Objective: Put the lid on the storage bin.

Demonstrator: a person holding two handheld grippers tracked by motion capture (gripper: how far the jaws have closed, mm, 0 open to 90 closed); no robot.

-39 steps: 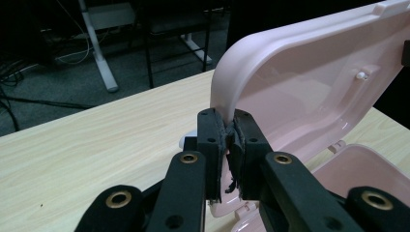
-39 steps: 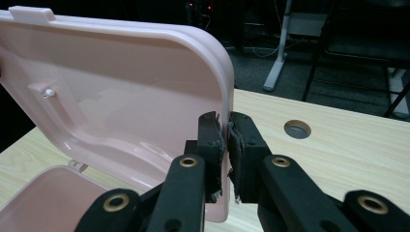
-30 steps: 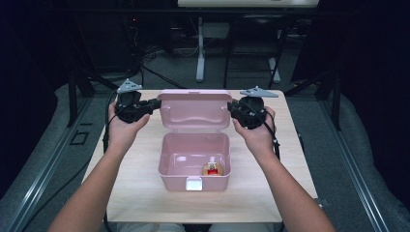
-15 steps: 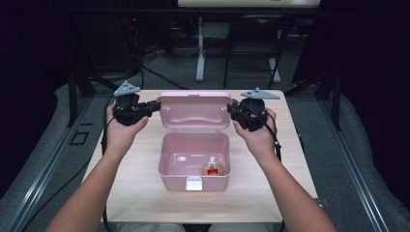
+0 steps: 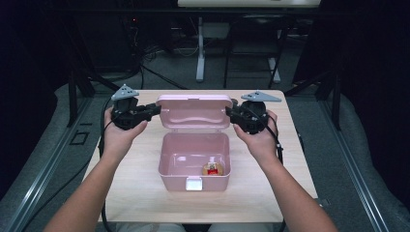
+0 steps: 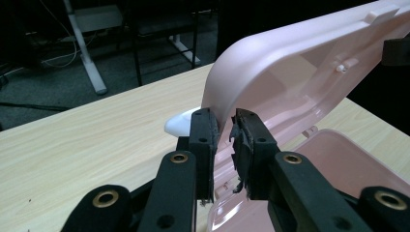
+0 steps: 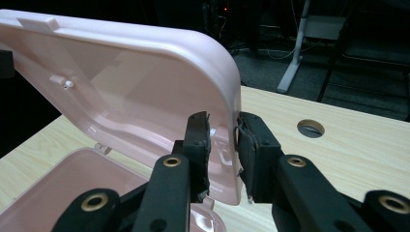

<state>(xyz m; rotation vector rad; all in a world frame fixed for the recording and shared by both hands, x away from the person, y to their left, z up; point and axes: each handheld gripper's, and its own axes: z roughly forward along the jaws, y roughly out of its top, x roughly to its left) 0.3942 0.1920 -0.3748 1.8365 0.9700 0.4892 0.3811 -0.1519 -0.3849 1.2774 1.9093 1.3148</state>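
Now we are standing the rounded lid [image 5: 194,112] of the pink plastic hinged box [image 5: 194,162] upright at mid-table, left gripper [image 6: 224,126] and right gripper [image 7: 223,130] having just been opening, jaws loosening around its side edges, so next we are probably backing away cleanly without tipping it.
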